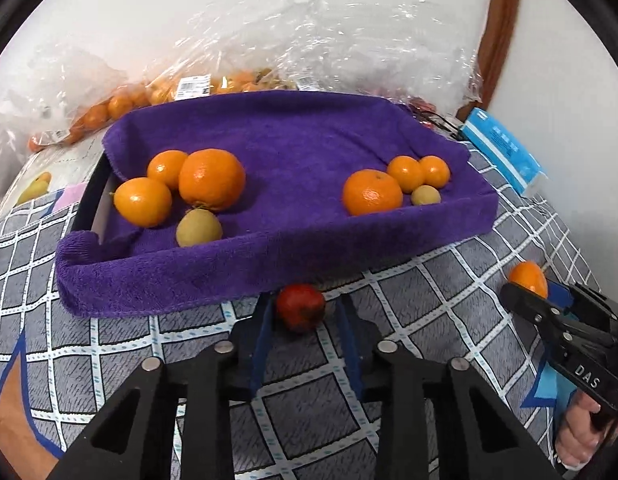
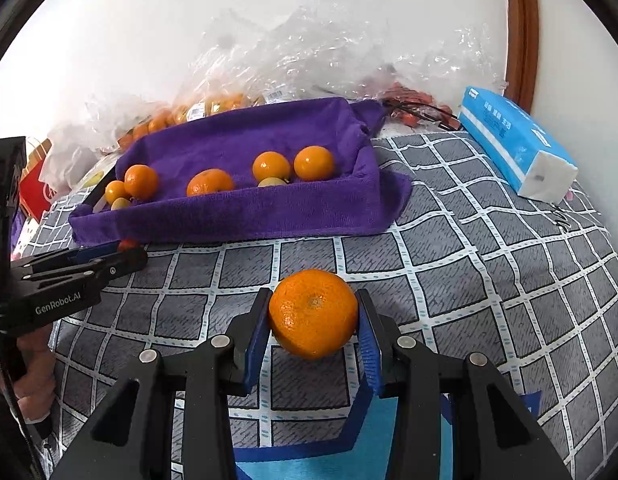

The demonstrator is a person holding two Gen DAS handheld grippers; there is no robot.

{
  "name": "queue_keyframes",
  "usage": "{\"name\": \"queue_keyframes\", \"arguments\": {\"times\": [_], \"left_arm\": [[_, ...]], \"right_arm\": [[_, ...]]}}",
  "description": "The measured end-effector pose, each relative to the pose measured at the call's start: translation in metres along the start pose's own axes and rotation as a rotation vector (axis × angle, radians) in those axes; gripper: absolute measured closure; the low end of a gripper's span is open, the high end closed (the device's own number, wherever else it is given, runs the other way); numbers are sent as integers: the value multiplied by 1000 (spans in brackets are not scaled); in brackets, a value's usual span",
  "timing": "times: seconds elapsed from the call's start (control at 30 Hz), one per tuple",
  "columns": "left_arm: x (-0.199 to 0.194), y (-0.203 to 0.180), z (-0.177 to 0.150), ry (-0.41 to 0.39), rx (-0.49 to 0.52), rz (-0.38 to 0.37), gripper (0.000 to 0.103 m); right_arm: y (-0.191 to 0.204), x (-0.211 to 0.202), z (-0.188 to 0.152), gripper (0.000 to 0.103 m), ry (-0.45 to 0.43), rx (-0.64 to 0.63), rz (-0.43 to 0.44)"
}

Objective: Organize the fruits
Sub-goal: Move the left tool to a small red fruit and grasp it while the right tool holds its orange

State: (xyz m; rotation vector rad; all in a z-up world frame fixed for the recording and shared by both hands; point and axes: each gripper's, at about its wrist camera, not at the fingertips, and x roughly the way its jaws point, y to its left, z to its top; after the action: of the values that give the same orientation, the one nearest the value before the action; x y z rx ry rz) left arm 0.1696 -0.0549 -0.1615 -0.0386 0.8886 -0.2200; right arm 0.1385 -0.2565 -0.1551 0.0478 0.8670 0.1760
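Note:
A tray lined with a purple towel (image 1: pixel 269 264) holds two clusters of fruit. The left cluster has three oranges (image 1: pixel 211 179) and a greenish fruit (image 1: pixel 199 227). The right cluster has three oranges (image 1: pixel 372 192) and a small greenish fruit (image 1: pixel 425 195). In front of the tray, my left gripper (image 1: pixel 303 300) is shut on a small red fruit (image 1: pixel 301 308), low over the checked cloth. To its right, my right gripper (image 2: pixel 313 296) is shut on an orange (image 2: pixel 313 314), its blue pads pressing both sides. That gripper and its orange (image 1: pixel 529 276) also show at the left wrist view's right edge.
Crinkled clear plastic bags (image 1: pixel 121 106) with more oranges lie behind the tray against the white wall. A blue tissue pack (image 2: pixel 513 140) rests at the back right beside a wooden frame (image 2: pixel 521 20). A grey checked cloth (image 2: pixel 469 280) covers the surface. A hand (image 1: pixel 577 436) grips the right handle.

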Motion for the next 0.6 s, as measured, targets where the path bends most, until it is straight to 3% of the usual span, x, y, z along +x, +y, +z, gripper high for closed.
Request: {"name": "queue_keyframes", "arguments": {"times": [0.27,0.6], "left_arm": [[-3,14,0,-18,-70,-77,79],[1,16,1,-13,-99,-77,79]], "right_arm": [[1,2,0,62,5,-7,15],[0,2,0,62,5,0,45]]}}
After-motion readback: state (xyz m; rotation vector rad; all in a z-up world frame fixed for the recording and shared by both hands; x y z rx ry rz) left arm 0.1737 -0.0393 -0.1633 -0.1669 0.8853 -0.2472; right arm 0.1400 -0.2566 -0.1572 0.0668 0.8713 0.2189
